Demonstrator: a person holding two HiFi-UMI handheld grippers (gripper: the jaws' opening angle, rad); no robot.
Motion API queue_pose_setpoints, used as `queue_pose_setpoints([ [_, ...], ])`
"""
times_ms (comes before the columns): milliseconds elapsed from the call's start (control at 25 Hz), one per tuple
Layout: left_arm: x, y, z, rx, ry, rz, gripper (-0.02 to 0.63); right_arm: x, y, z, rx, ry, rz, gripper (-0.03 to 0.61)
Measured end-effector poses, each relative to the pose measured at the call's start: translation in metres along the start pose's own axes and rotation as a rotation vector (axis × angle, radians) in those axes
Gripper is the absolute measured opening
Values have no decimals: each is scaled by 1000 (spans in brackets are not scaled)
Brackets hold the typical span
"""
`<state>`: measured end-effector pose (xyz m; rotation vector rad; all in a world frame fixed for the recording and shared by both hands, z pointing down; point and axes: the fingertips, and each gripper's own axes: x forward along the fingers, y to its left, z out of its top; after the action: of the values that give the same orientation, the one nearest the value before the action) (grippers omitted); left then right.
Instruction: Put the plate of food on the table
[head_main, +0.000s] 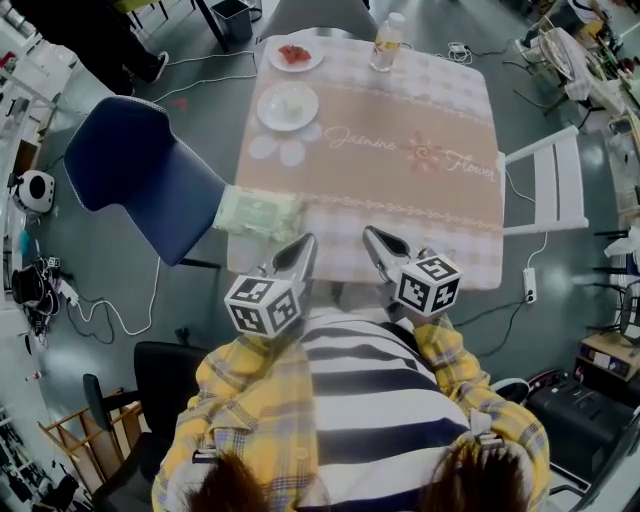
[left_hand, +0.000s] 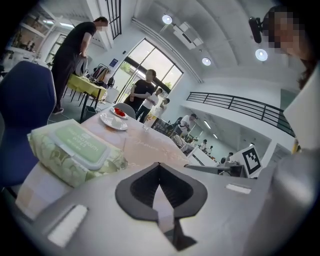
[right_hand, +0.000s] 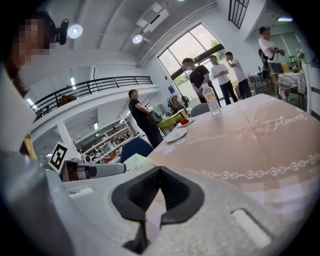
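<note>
Two white plates stand at the table's far left end: one with red food (head_main: 295, 54) and, nearer, one with pale food (head_main: 288, 105). The left gripper view shows them far off, the pale plate (left_hand: 113, 121) in front of the red one (left_hand: 118, 112). In the right gripper view the pale plate (right_hand: 176, 133) and the red one (right_hand: 187, 121) are also distant. My left gripper (head_main: 308, 241) and right gripper (head_main: 371, 233) hover side by side over the table's near edge. Both are shut and hold nothing, as their own views confirm for the left gripper (left_hand: 159, 164) and the right gripper (right_hand: 160, 168).
A green pack of wet wipes (head_main: 258, 213) lies at the near left corner of the pink-clothed table (head_main: 420, 190), close to my left gripper. A clear bottle (head_main: 387, 42) stands at the far edge. A blue chair (head_main: 140, 175) stands left, a white chair (head_main: 550, 185) right. People stand beyond.
</note>
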<state>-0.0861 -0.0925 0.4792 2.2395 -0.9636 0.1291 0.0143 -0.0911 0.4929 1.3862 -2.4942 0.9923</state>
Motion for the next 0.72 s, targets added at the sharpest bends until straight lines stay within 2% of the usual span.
queue_pose_setpoints([
  [720, -7, -7, 5, 33, 16, -21, -5, 3, 5, -1, -15, 28, 26, -2],
])
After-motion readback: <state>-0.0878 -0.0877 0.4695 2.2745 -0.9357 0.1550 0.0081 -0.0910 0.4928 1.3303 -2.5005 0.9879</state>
